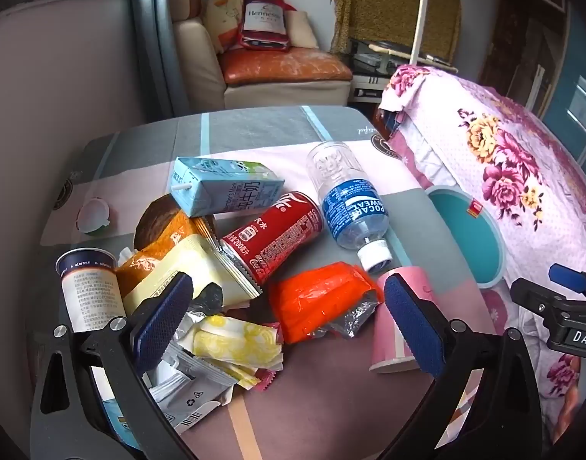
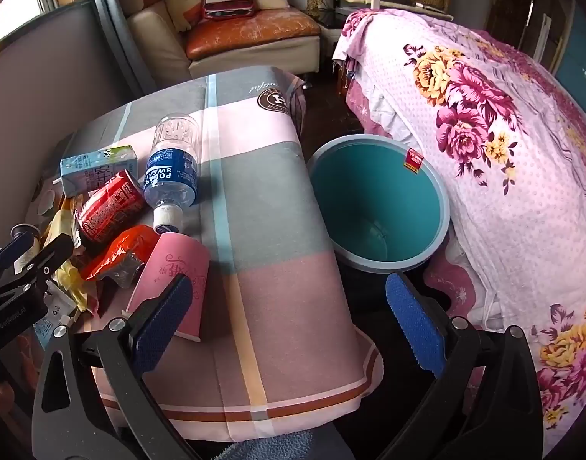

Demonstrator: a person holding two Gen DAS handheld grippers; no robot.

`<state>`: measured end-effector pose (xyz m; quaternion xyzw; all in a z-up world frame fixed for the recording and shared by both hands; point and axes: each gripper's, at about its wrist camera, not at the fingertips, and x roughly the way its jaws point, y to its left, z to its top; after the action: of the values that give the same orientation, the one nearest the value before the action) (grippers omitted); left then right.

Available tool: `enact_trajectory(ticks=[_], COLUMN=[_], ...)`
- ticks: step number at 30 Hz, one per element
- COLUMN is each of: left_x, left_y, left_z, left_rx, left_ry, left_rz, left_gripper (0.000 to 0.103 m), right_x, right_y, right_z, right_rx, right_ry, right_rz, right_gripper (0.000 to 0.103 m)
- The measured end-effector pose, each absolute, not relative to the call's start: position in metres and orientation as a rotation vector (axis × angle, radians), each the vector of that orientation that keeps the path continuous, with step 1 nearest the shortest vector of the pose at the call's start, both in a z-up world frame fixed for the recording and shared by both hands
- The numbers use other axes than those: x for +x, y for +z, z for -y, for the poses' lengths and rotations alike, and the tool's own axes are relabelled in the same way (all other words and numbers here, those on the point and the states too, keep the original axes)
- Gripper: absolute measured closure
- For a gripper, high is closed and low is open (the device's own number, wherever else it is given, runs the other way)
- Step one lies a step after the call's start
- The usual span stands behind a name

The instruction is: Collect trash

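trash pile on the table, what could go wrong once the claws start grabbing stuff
1. The plastic bottle and red can lie on their sides, so a nudge could roll them off the table.
2. The bin stands on the floor past the table edge, tight against the bed; a short drop may miss it.
3. The left claw hangs open over loose wrappers that could slip free.

Trash pile [image 1: 231, 268] lies on the table [image 2: 262, 199], bin [image 2: 377, 203] beside it.
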<state>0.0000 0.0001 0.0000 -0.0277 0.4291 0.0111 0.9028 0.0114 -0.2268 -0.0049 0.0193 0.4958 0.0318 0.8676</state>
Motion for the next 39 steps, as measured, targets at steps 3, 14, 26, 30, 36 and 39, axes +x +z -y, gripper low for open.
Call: enact_trajectory(ticks=[3,14,26,30,36,39], left_x=[0.0,0.0,-0.001,-0.005,-0.006,-0.003], left_y=[0.0,0.0,0.0,-0.001,-0.001,-0.008], left_z=[0.0,0.0,0.0,0.0,-0.001,-0.002], left_rx=[-0.054,-0.05,-0.046,-0.049,-0.047,-0.049], left_ry=[0.027,0.028,0.029,0.03,0.031,0.031], left_rz=[-0.884,-0.874,-0.873,-0.877,-0.881,-0.886], left_gripper=[0.003,0.003,0.003,0.003,0.003,0.003], right_x=[0.01,0.006,0.009,0.01,0.012,0.013], right_y=[-0.006,0.006,0.004,0.001,-0.004,-0.005], right_z=[0.227,0.219,0.223,0.225,0.225,0.226], right_rx=[0.04,0.012,0.027,0.03,0.035,0.035], right_ry=[0.063,0.066,0.061,0.06,0.058,0.057], right_rz=[-1.032,-1.013,-1.028,-1.033,-1.044,-1.047], right_gripper=[0.006,0.006,0.006,0.006,0.006,0.006])
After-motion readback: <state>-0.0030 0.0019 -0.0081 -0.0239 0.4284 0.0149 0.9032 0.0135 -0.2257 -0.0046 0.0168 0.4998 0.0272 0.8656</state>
